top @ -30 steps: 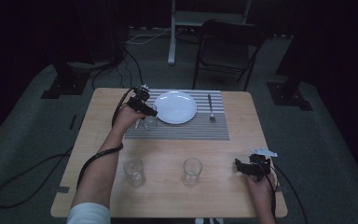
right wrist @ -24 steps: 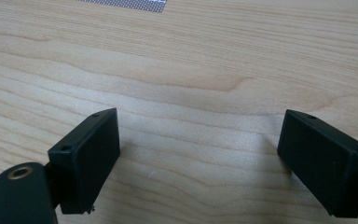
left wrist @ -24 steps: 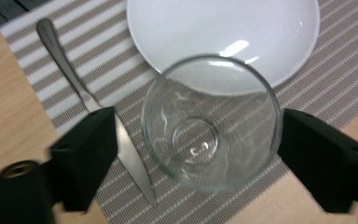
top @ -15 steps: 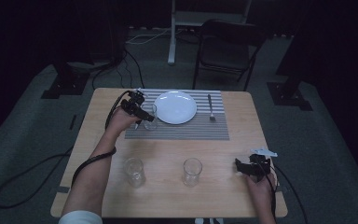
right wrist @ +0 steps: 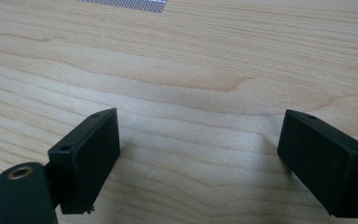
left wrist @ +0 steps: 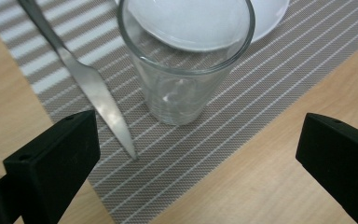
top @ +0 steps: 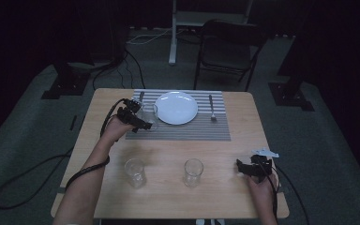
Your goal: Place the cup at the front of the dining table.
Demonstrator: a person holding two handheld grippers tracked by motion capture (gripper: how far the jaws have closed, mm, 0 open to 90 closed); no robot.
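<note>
3 glasses: 1 glass on mat (top: pixel 150 114) (left wrist: pixel 185 56) sits upright at centre-left of high view, on the striped placemat (top: pixel 192 129) just left of the white plate (top: pixel 176 107); 2 more, near-left glass (top: pixel 134 172) & near-mid glass (top: pixel 193 171), stand lower centre on bare table (top: pixel 168 197), well apart from the mat.
Left tool (top: pixel 138 123) (left wrist: pixel 196 154): jaws spread wide, holding nothing; in left gripper view the glass on mat stands between & beyond them at top centre, not touching either jaw. Looks like the glass stands free by the plate, tool lined up on it.
Knife (left wrist: pixel 81 79): lies flat on the mat at upper left of left gripper view, just beside the glass base, tip near the left jaw. Probably laid as part of a place setting; cd snag if the tool swings that way.
Fork (top: pixel 211 107): on the mat, right of plate in high view, mirroring the knife.
Right tool (top: pixel 243 169) (right wrist: pixel 198 154): lower right of high view, jaws wide apart, nothing between them; hangs low over bare wood. Prob parked clear so the left hand has room.
Judgement: setting-up job, 1 glass at the plate, 2 not yet on the mat.
</note>
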